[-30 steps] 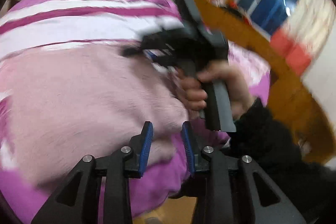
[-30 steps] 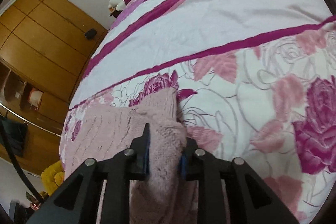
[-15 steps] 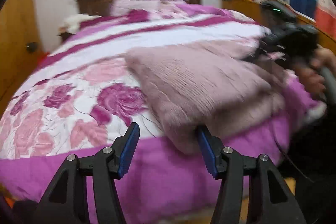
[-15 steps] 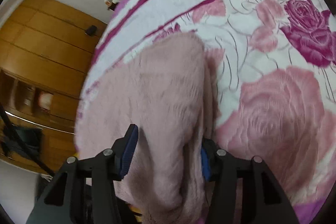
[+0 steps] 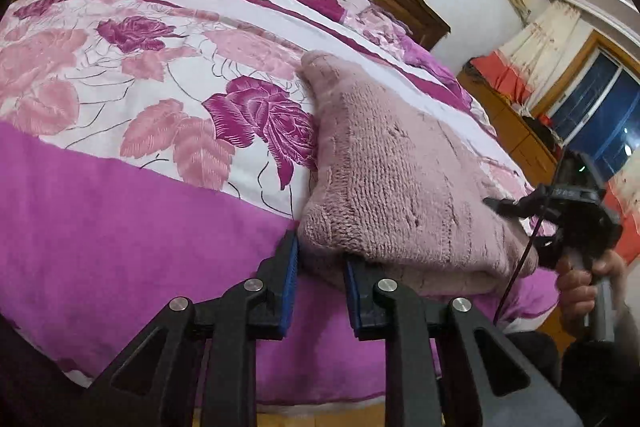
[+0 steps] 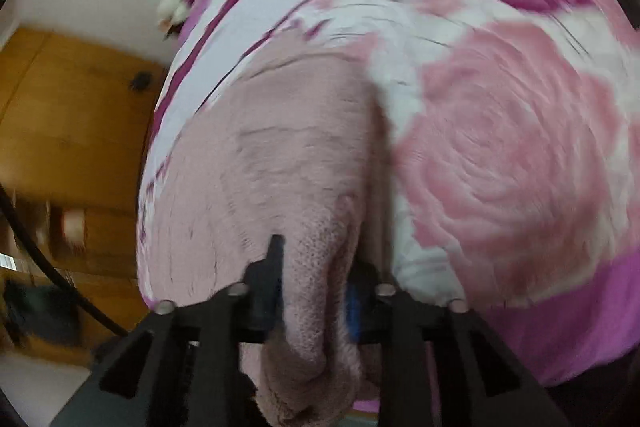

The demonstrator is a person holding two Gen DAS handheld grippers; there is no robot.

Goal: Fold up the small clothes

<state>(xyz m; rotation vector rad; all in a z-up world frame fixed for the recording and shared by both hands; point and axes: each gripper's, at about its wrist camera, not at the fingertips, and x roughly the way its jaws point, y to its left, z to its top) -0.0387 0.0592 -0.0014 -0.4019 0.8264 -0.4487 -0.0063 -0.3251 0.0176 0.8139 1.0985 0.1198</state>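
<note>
Gripping unlabelled pink sweater [image 5: 400, 179] both-handed

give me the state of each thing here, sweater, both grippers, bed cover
pink knit sweater: folded into layers, lying at the near edge of the bed, both near corners pinched
left gripper: closed on the sweater's near left corner
right gripper: closed on a thick bunch of sweater; view blurred
floral bed cover: spread flat under the sweater
window curtain: drawn aside, glass dark
</note>
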